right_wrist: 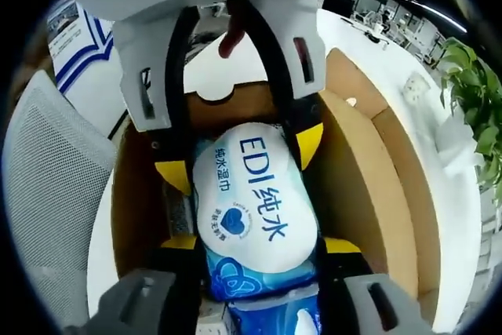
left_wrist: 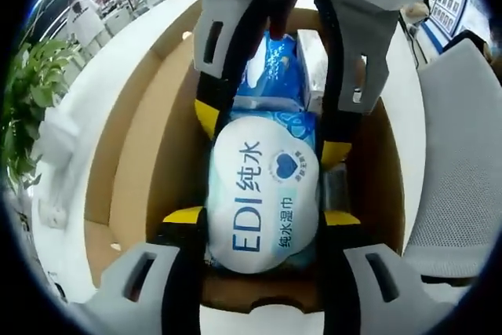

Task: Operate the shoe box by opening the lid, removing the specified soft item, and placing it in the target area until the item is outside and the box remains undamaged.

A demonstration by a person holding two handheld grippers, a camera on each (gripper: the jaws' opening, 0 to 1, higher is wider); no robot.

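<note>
An open brown cardboard shoe box (left_wrist: 141, 139) (right_wrist: 353, 162) lies on a white table. Inside it is a soft white and blue wet wipes pack (left_wrist: 263, 186) (right_wrist: 251, 194) printed "EDI". My left gripper (left_wrist: 263, 216) (right_wrist: 240, 158) holds one end of the pack, its yellow-tipped jaws pressed against both sides. From the opposite end my right gripper (right_wrist: 260, 243) (left_wrist: 271, 132) clamps the same pack the same way. A second blue packet (left_wrist: 274, 60) (right_wrist: 267, 315) lies in the box beyond the pack. The box lid is out of sight.
A grey mesh chair (left_wrist: 455, 154) (right_wrist: 47, 194) stands close to one long side of the box. A green plant (left_wrist: 31, 100) (right_wrist: 471, 84) sits past the table's other side. White tabletop (left_wrist: 118, 76) surrounds the box.
</note>
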